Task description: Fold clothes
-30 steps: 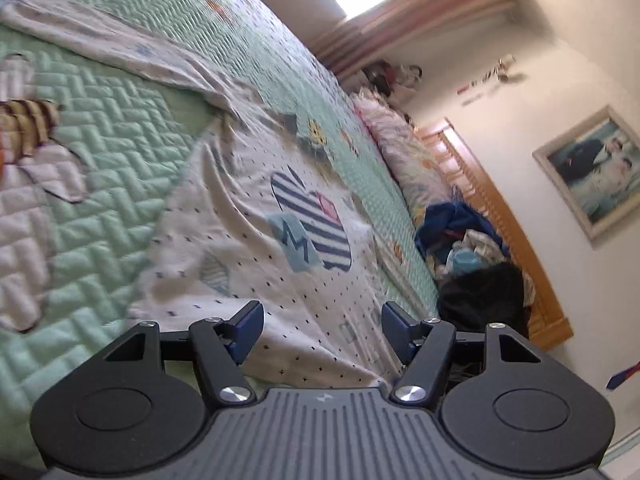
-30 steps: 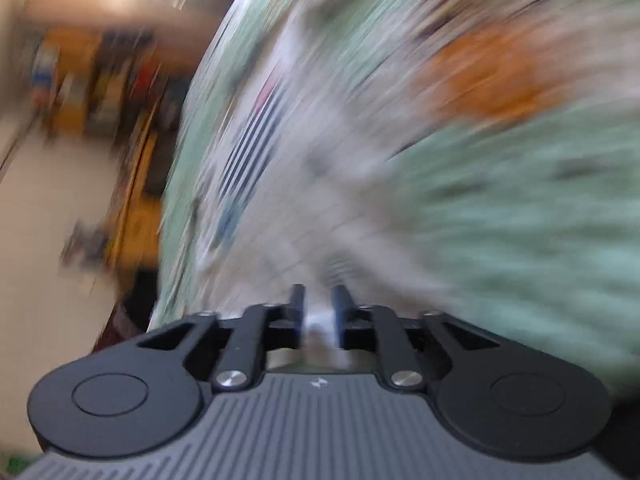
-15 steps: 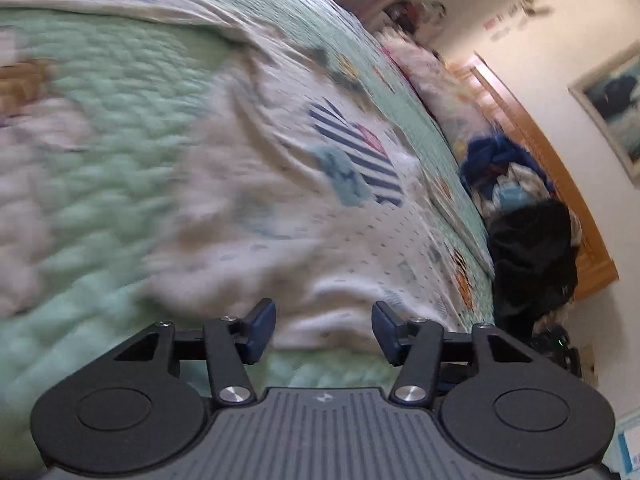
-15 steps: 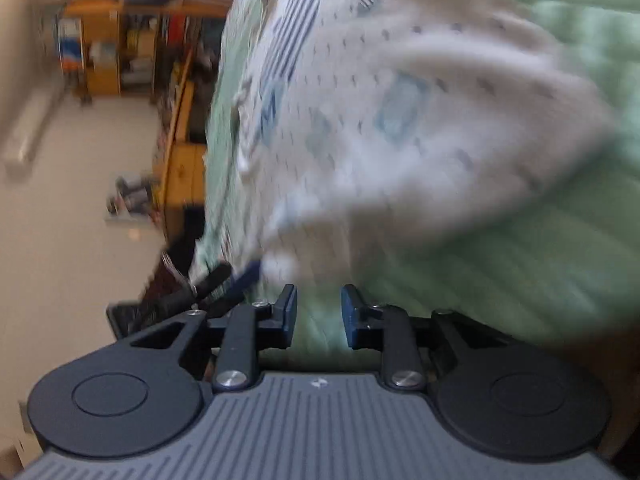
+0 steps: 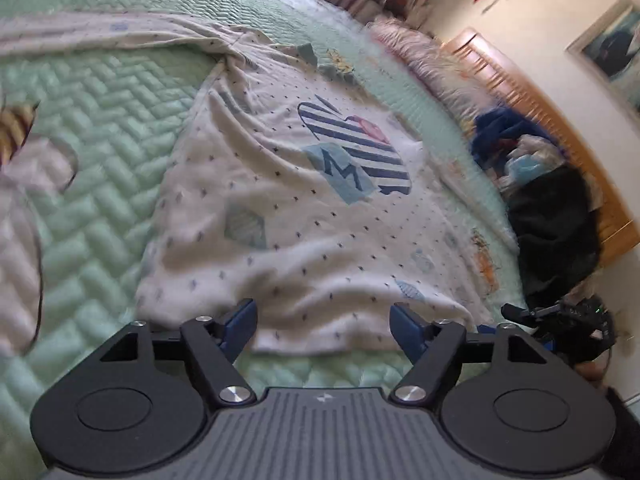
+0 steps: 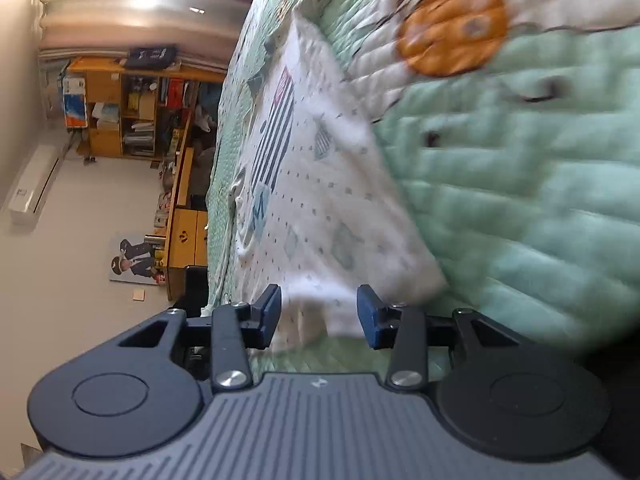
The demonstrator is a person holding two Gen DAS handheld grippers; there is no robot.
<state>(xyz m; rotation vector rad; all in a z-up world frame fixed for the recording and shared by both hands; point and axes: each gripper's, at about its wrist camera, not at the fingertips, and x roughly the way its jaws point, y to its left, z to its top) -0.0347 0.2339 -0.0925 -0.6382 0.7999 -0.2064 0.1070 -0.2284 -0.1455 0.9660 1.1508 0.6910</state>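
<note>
A white dotted long-sleeved shirt [image 5: 304, 208] with a striped apple print and an "M" patch lies spread on the green quilted bedspread [image 5: 112, 184]. One sleeve stretches off to the far left. My left gripper [image 5: 324, 318] hovers low over the near hem. Its jaws are opening wide, the hem lies between the fingertips, and no pad presses on it. In the right wrist view the same shirt [image 6: 320, 200] runs away from the camera. My right gripper [image 6: 319, 312] straddles a corner of the hem with its jaws opening, the cloth loose between the blue pads [image 6: 370, 316].
A heap of dark and blue clothes [image 5: 552, 216] sits by the wooden headboard [image 5: 560, 128], with a pillow [image 5: 424, 68] beyond it. The bed's edge drops to the floor beside a wooden shelf unit [image 6: 132, 108]. An orange appliqué [image 6: 452, 28] marks the bedspread [image 6: 520, 184].
Both grippers' jaws stand wider than half a second ago. The right gripper has come down onto the hem corner. The left view has rolled and sits slightly closer to the hem.
</note>
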